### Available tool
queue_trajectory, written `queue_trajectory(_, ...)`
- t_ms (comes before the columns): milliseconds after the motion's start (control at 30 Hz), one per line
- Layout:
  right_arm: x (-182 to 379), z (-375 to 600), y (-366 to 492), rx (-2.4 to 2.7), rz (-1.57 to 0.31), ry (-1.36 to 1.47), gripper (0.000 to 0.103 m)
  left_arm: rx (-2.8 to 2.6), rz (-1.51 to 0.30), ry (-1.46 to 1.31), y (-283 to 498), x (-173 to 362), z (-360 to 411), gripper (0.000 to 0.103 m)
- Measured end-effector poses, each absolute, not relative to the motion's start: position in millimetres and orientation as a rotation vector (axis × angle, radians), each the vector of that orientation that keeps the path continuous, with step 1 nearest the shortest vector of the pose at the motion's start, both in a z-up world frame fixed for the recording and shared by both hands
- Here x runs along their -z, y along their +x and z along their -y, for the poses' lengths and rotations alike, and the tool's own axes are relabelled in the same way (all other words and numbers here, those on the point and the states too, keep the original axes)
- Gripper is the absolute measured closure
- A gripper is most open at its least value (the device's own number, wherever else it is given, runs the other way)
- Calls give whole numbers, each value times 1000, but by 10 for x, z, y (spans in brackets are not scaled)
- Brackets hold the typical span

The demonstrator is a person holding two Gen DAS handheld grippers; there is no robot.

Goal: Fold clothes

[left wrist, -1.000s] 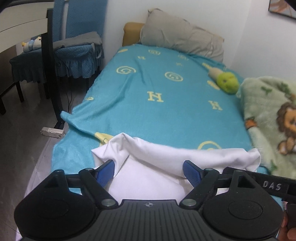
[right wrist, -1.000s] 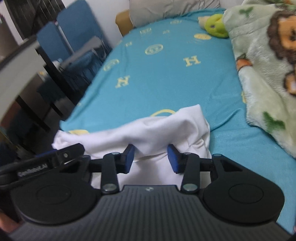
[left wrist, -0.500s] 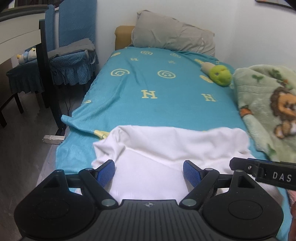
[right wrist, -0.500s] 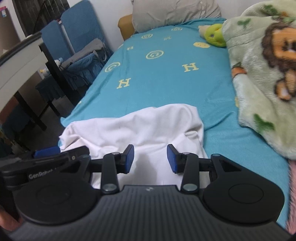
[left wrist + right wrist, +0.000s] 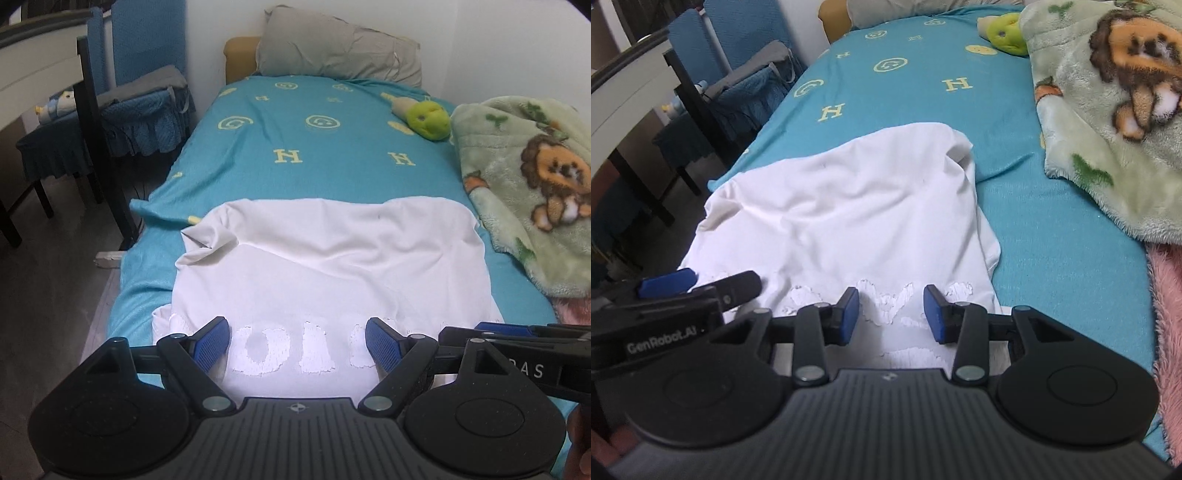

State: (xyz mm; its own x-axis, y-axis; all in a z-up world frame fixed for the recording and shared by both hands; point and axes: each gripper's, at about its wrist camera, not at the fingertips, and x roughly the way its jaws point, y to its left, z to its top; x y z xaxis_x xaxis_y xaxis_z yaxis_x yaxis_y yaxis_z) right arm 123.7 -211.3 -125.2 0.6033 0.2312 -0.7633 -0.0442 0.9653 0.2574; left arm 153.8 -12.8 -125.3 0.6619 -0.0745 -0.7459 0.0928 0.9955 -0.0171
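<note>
On bed (image 5: pixel 332 177): one white shirt (image 5: pixel 332 266); two hand-held grippers (image 5: pixel 297 345) (image 5: pixel 891 308), apparently both agape, empty.

Bed (image 5: pixel 332 173) with teal sheet fills frame centre, grey pillow (image 5: pixel 340 48) against white wall (image 5: pixel 498 48) at top, blue-covered chairs (image 5: pixel 140 92) upper left on grey floor (image 5: pixel 44 266).

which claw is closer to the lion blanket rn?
Right. The right claw hovers over the white shirt's side nearest the lion blanket; the left claw sits over the shirt's far side, toward the bed edge.
</note>
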Motion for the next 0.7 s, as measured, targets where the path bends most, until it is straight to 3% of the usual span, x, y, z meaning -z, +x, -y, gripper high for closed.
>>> queue_trajectory(267,1266,2144,1200,-163,-897,237,62,108,-863,-157,1243,1030,-23,19)
queue_trajectory(333,1274,2173,1193,-167,-894,259,63,131,-825,-310,1063,960,-170,6)
queue_trajectory(367,1279,2189,1190,-169,-892,270,63,144,-816,-356,1014,960,-214,4)
queue_trajectory(700,1304,2217,1185,-175,-884,298,63,106,-1031,-476,1281,1435,-188,5)
